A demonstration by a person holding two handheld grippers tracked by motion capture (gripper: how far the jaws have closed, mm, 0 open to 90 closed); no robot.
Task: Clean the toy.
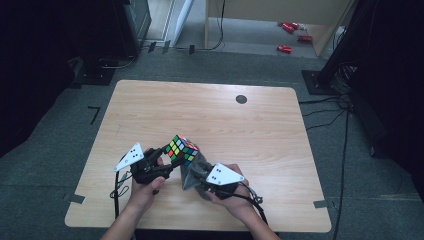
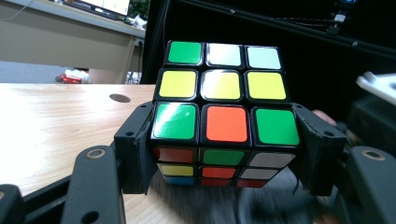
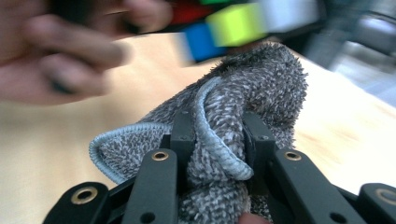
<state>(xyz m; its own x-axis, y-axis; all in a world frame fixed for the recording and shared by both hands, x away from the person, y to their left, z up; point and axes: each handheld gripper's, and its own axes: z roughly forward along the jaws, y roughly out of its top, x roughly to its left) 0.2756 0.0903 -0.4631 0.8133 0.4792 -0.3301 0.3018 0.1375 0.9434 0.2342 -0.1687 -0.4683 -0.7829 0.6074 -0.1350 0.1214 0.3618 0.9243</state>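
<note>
High view: the left gripper (image 1: 167, 162) clamps a cube (image 1: 182, 149) above the near part of the wooden table (image 1: 210, 112); the right gripper (image 1: 197, 175) pinches a grey cloth (image 1: 195, 167) touching the cube's underside. Farther on the table sits a dark round spot (image 1: 241, 99). Beyond lie grey carpet (image 1: 250, 62), cables (image 1: 325, 110), and red items (image 1: 291, 35) by a wooden panel.
</note>
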